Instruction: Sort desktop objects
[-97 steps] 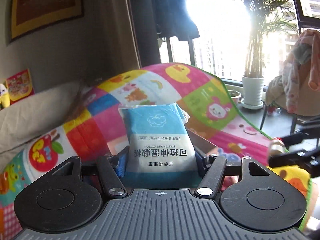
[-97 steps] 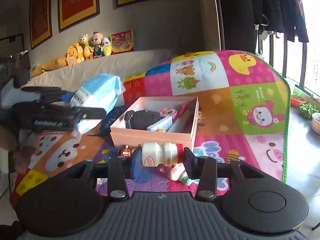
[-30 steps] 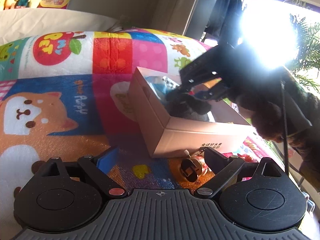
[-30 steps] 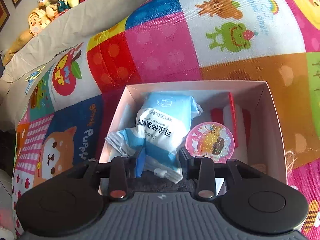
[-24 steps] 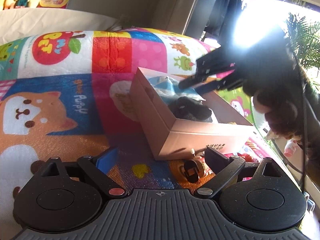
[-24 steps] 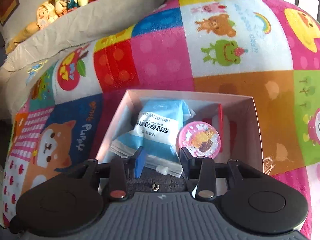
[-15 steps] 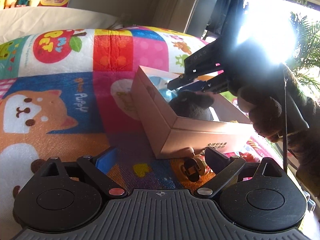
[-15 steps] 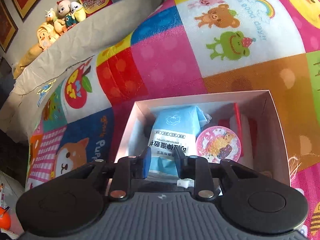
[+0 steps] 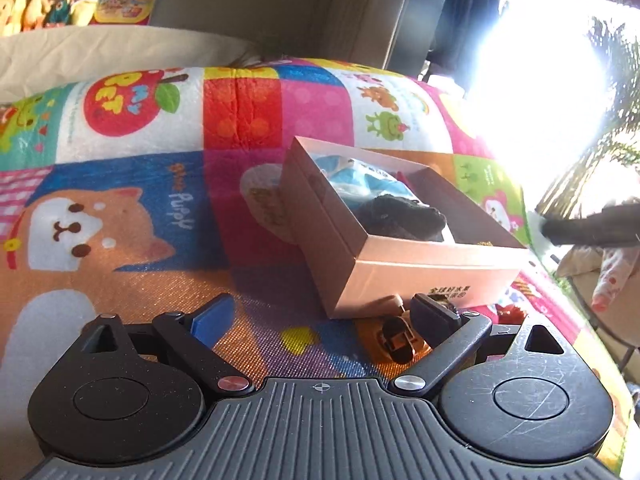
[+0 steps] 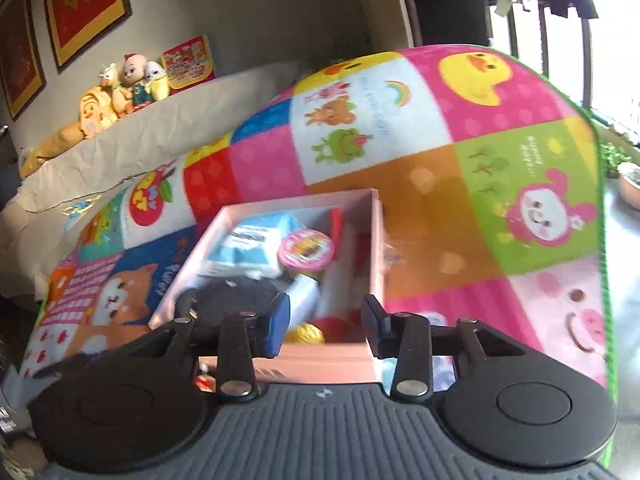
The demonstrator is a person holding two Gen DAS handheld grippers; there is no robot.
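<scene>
The left gripper [image 9: 322,312] hovers low over the colourful play mat [image 9: 120,208], its fingers [image 9: 210,314] spread wide and grasping nothing. A small orange toy [image 9: 396,336] lies on the mat just inside the right-hand finger, close to or touching it; the view does not settle which. Just beyond the toy stands the pink cardboard box [image 9: 340,248], open at the top, with one corner turned toward the camera. Inside it lie a blue and white wipes packet [image 9: 360,178] toward the far end and a dark, soft object [image 9: 400,216] nearer the front.

The right gripper [image 10: 324,320] is above the near end of the same box [image 10: 376,240], looking down into it, with its fingers [image 10: 280,320] parted and nothing between them. In this somewhat blurred view the wipes packet [image 10: 256,244] lies in the far left part of the box, with a round pink-lidded cup [image 10: 307,249] just beside it on the right. A dark round item [image 10: 228,296] lies at the near left, and a gold piece [image 10: 306,334], hard to identify, shows at the near wall.

Plush toys [image 10: 120,88] sit along the top of a beige sofa back [image 10: 180,120] behind the mat, and framed red pictures [image 10: 84,4] hang on the wall
</scene>
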